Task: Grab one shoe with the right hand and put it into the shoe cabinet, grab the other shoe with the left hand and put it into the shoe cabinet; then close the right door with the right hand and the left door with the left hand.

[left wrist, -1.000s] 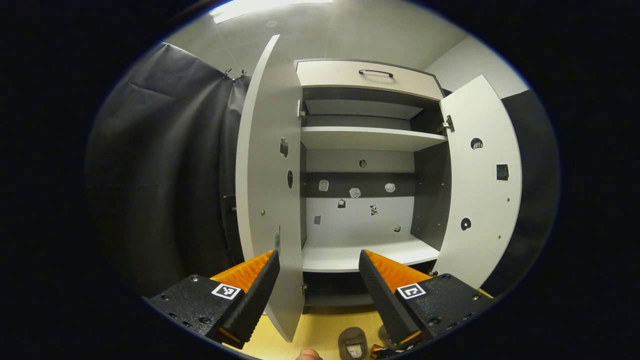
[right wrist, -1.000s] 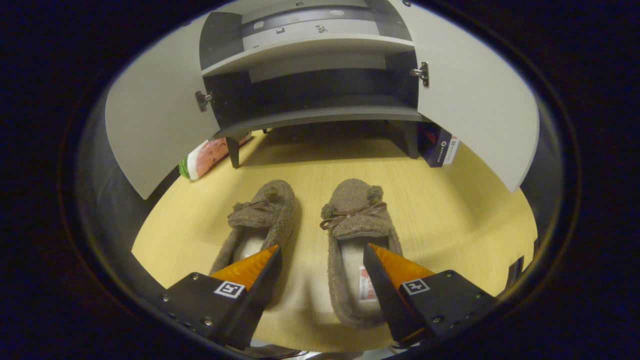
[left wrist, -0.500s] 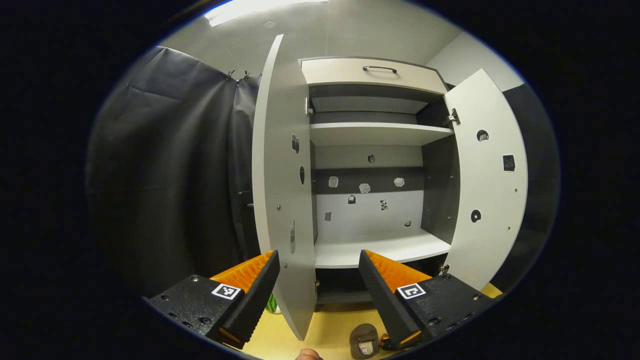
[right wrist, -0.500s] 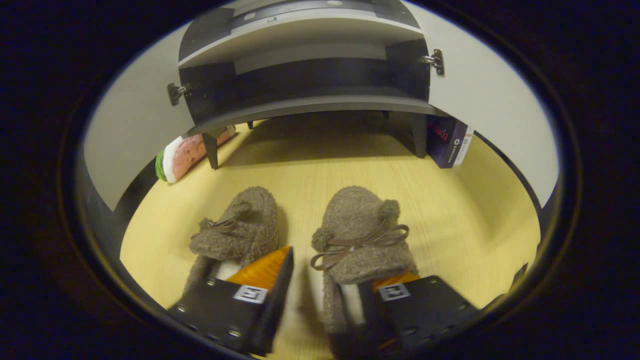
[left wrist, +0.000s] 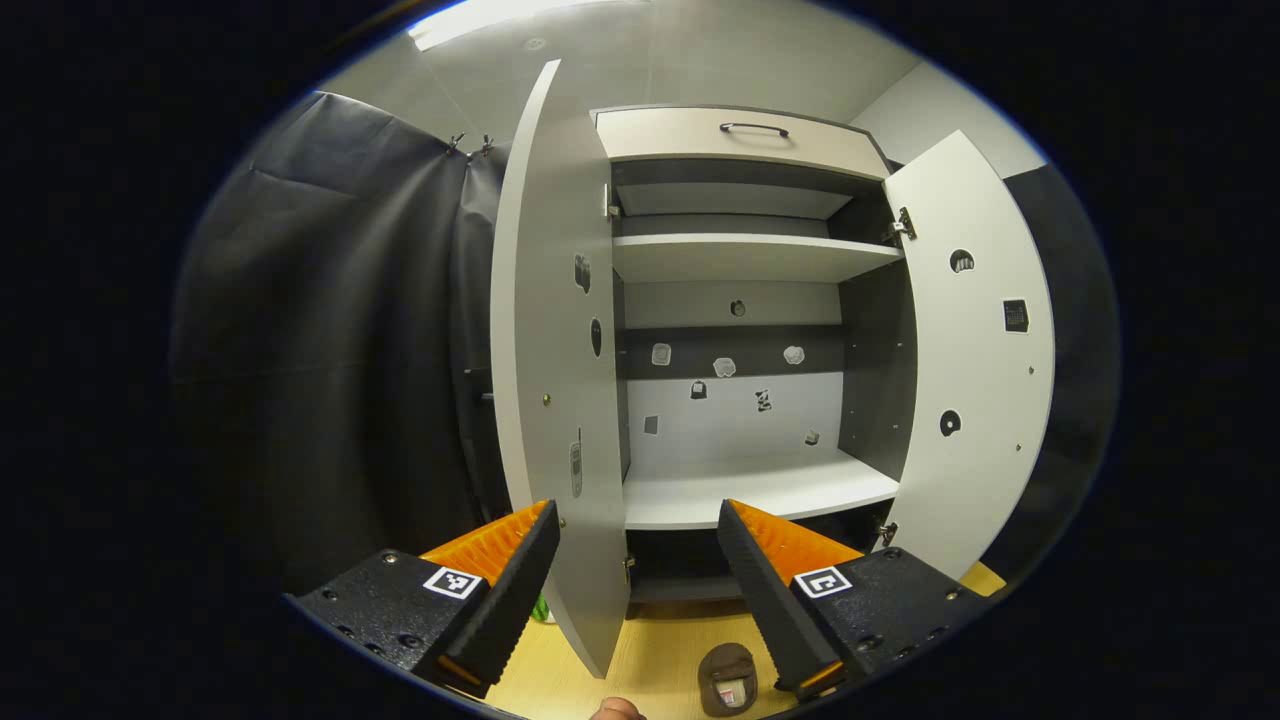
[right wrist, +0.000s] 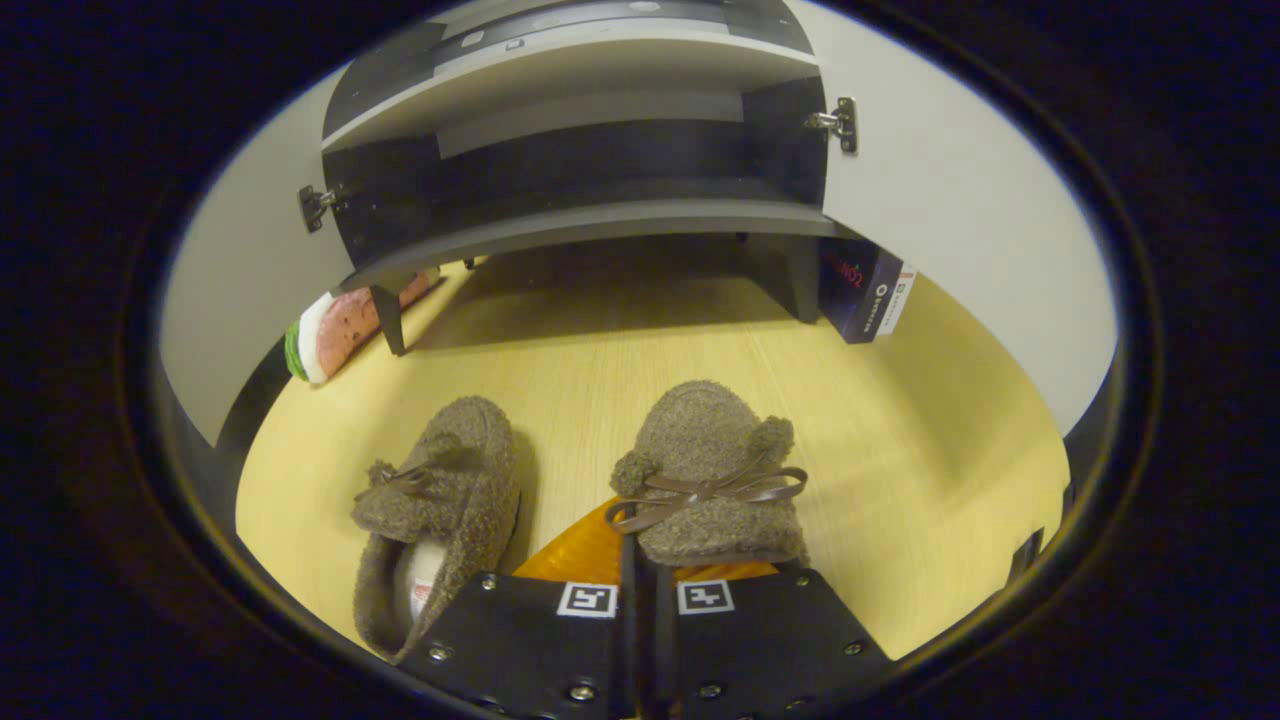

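Note:
Two fuzzy brown slippers with bows lie on the yellow floor in front of the shoe cabinet [right wrist: 590, 215]. In the right gripper view my right gripper [right wrist: 635, 560] is shut on the side wall of the right slipper [right wrist: 705, 470], one finger inside it and one outside. The left slipper [right wrist: 445, 510] lies free beside it. In the left gripper view my left gripper [left wrist: 635, 560] stands open in the air, facing the cabinet [left wrist: 740, 495], whose left door [left wrist: 550, 330] and right door [left wrist: 975, 350] are both open. One slipper [left wrist: 728, 678] peeks in at the bottom.
A watermelon-slice toy [right wrist: 335, 330] leans by the cabinet's left leg and a dark box [right wrist: 865, 295] stands by its right leg. The cabinet has a top drawer [left wrist: 740, 140] and white shelves. Black cloth [left wrist: 330, 350] hangs to the left.
My right gripper has moved down onto the right slipper and gone from open to shut on its side. The left gripper has shifted only slightly and stays open.

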